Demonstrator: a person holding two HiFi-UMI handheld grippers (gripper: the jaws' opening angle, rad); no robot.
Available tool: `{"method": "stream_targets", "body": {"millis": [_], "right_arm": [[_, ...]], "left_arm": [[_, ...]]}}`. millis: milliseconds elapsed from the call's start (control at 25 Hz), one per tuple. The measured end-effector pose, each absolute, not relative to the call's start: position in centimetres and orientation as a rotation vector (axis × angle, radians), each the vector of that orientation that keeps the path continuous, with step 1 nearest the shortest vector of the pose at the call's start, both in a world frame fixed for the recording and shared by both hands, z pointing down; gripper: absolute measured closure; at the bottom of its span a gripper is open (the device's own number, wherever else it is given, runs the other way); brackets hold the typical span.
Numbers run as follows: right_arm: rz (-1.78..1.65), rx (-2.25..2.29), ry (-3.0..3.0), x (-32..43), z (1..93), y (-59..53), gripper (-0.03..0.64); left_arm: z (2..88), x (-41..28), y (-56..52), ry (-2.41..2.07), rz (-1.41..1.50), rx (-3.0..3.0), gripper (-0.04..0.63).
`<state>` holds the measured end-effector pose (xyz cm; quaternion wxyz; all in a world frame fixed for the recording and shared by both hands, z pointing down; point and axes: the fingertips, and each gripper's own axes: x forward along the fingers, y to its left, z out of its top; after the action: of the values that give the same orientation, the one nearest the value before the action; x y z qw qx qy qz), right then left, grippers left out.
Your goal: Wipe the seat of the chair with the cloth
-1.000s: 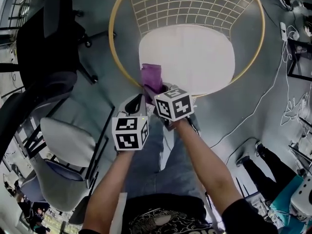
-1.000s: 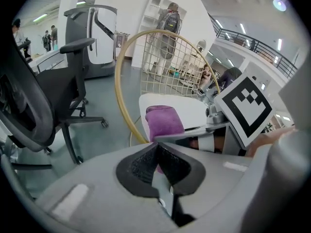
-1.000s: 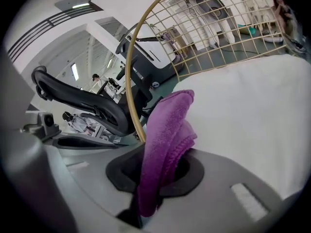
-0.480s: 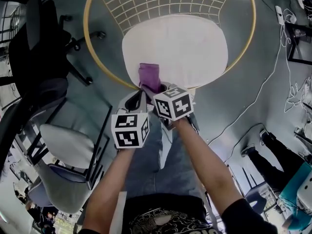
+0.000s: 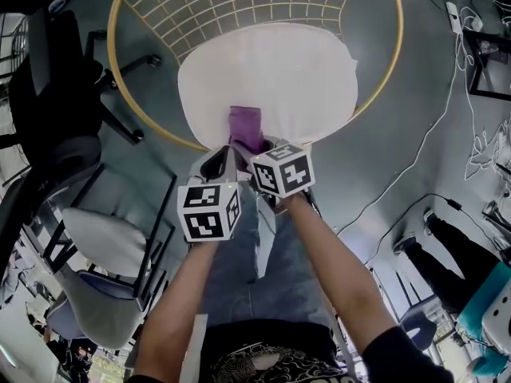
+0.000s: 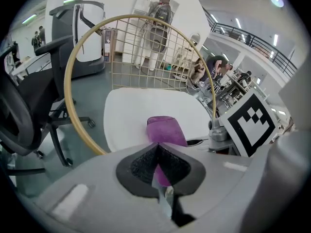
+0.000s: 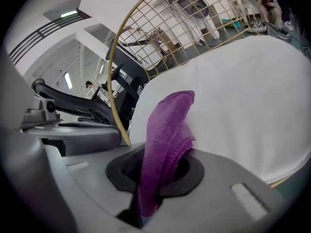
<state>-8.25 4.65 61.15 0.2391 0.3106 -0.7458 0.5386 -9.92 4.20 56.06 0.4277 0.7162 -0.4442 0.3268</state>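
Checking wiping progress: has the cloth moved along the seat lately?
Yes: the cloth went from the white seat's left edge toward its front middle.

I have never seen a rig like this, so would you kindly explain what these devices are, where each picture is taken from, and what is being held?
No robot here: a person holds a gripper in each hand, and the marker cubes are part of them. The top-down picture comes from a camera on the person's head; the other two come from cameras riding on each gripper, looking along its jaws. Below is a wire-backed chair with a white seat. The right gripper has its jaws closed on a purple cloth that reaches over the seat's near edge. The left gripper sits beside it, jaws together; a purple sliver shows between them, but I cannot tell whether they pinch the cloth.
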Motion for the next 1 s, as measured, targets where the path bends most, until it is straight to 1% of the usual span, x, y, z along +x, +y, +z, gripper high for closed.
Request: {"method": "stream_targets", "body": {"millis": [280,480,1000], "right_arm": [[1.462,0.883,-2.005,-5.9,61.8,4.8,0.554],[1.457,0.916,-1.969,-0.5,62.2,4.0,0.555],[1.393,0.935,-1.941,7.9,62.5,3.8,0.555]], "left_arm": [[56.0,-8.7,4.6,-1.097,0.815,1.789,0.595],[55.9,-4.8,4.1,-1.091,0.826,1.789,0.595],[55.8,2.0,3.7,-1.074,0.818,1.805,0.595]]}}
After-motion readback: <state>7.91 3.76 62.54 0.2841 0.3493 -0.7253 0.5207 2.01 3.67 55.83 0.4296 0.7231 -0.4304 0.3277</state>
